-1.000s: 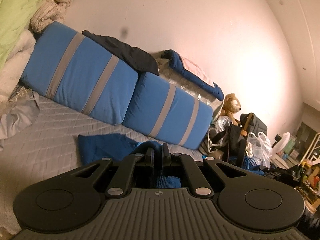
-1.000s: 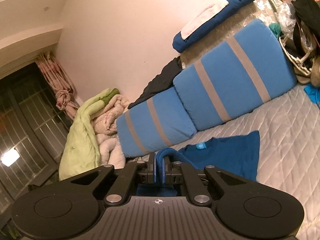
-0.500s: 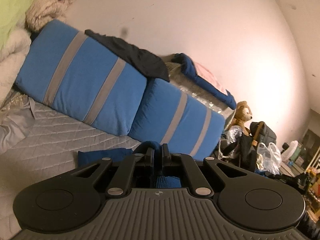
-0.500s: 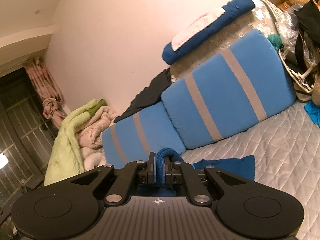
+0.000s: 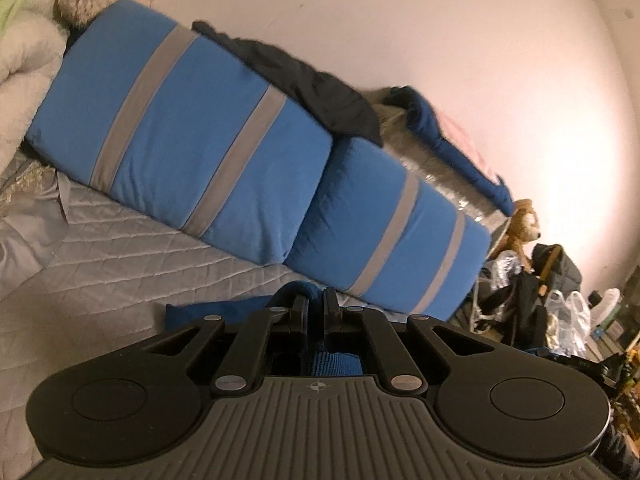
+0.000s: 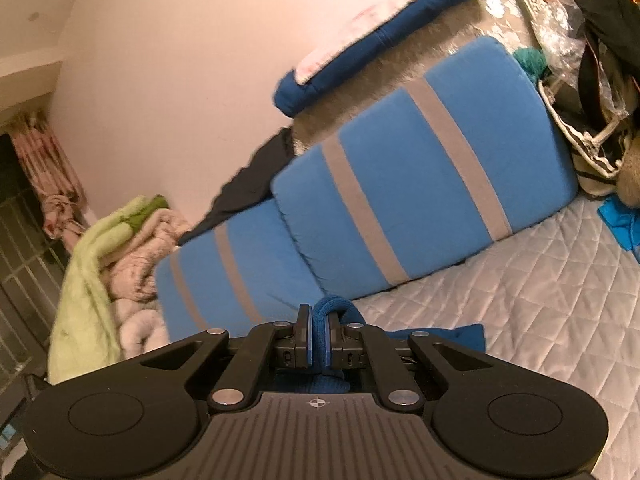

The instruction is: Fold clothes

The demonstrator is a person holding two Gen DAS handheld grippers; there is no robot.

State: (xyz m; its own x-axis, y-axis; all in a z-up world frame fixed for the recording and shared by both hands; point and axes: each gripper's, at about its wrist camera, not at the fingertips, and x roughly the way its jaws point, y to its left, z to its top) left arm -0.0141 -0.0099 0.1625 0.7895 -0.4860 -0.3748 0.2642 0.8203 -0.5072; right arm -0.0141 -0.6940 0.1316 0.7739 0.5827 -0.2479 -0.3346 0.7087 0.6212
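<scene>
A dark blue shirt [image 5: 224, 309] lies partly on the grey quilted bed [image 5: 120, 248], mostly hidden behind the gripper bodies. My left gripper [image 5: 316, 300] is shut on a fold of it, which bulges above the fingers. My right gripper [image 6: 319, 322] is shut on another fold of the same blue shirt [image 6: 452, 334], which loops over the fingertips. Both hold the cloth up off the bed.
Two blue cushions with grey stripes [image 5: 224, 136] lean along the wall, with a black garment [image 5: 312, 84] on top. Folded blue and pink cloth [image 6: 384, 28] lies on a silver bundle. Blankets [image 6: 100, 248] pile at the left; bags and a teddy bear [image 5: 520, 228] at the right.
Both grippers have moved toward the cushions with the shirt held, and less of the shirt shows on the bed. Grips have stayed shut.
</scene>
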